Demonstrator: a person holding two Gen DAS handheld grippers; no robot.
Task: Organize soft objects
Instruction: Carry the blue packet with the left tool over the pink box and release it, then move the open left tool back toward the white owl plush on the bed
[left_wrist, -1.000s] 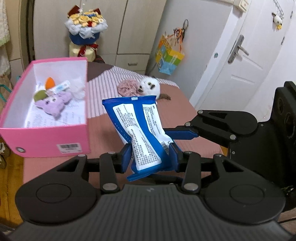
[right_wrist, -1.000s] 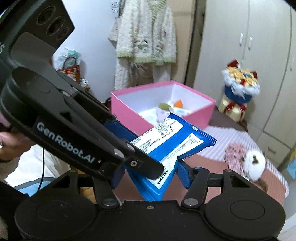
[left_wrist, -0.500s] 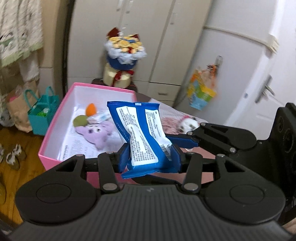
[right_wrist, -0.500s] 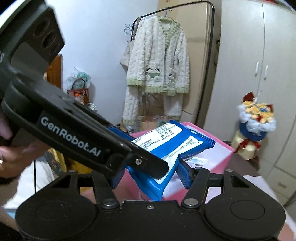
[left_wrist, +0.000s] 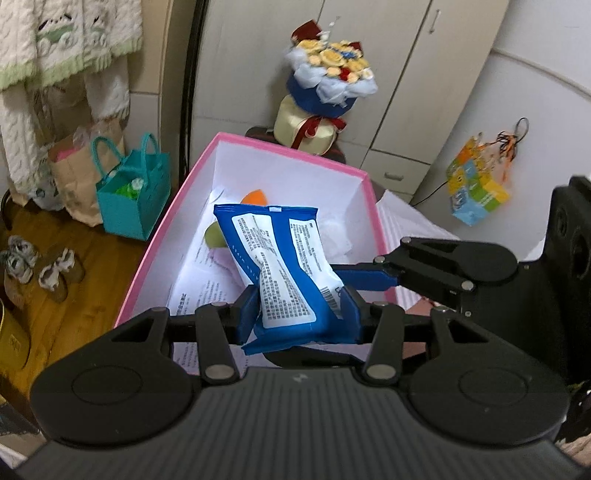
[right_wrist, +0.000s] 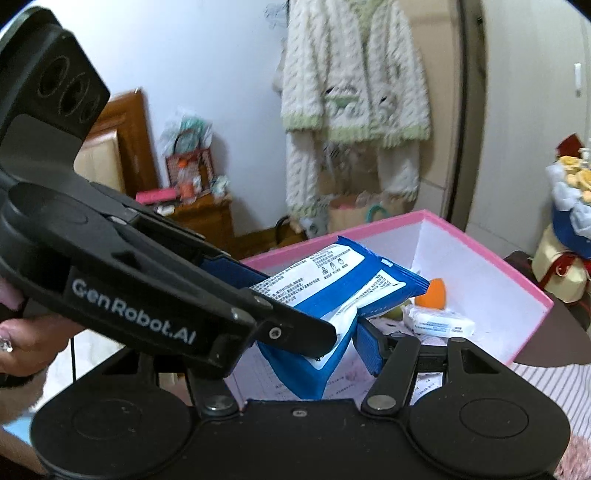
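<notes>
A blue and white soft packet (left_wrist: 284, 269) is held over the open pink box (left_wrist: 155, 254). My left gripper (left_wrist: 299, 314) is shut on the packet's lower end. My right gripper (right_wrist: 325, 343) also pinches the same packet (right_wrist: 332, 291) from the side; its blue fingers (left_wrist: 365, 277) reach in from the right in the left wrist view. Inside the box (right_wrist: 491, 266) lie an orange soft piece (right_wrist: 430, 293), a white tissue pack (right_wrist: 437, 321), a green piece (left_wrist: 214, 236) and printed paper.
A flower bouquet (left_wrist: 328, 85) stands behind the box. A teal bag (left_wrist: 129, 195) and shoes (left_wrist: 40, 266) sit on the wooden floor at left. A striped cloth (right_wrist: 554, 387) covers the table at right. A sweater (right_wrist: 354, 92) hangs on the wall.
Both grippers have carried the packet left from above the table to above the pink box. The plush toys on the table have gone out of view.
</notes>
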